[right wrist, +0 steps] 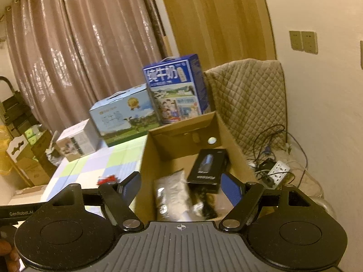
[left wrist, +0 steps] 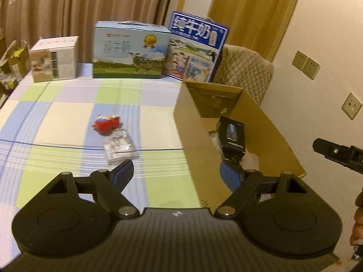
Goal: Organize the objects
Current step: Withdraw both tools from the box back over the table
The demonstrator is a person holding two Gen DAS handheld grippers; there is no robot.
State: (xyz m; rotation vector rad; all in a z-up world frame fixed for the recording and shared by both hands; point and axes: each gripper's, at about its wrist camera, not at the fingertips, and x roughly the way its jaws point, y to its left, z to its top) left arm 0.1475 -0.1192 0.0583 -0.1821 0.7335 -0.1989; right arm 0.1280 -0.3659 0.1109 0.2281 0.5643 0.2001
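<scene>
Cardboard box lies just ahead of the right hand-held gripper

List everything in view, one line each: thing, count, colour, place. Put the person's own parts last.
cardboard box: one, brown, open, right part of the table
black packet: one, black, inside the cardboard box
silvery bag: one, grey, inside the cardboard box
red packet: one, red, on the checked cloth
clear packet: one, transparent, just in front of the red packet
milk cartons: two, light blue and dark blue, far edge
white box: one, white, far left
power strip: one, white, on the floor
left tongs: open, empty
right tongs: open, above the cardboard box
</scene>
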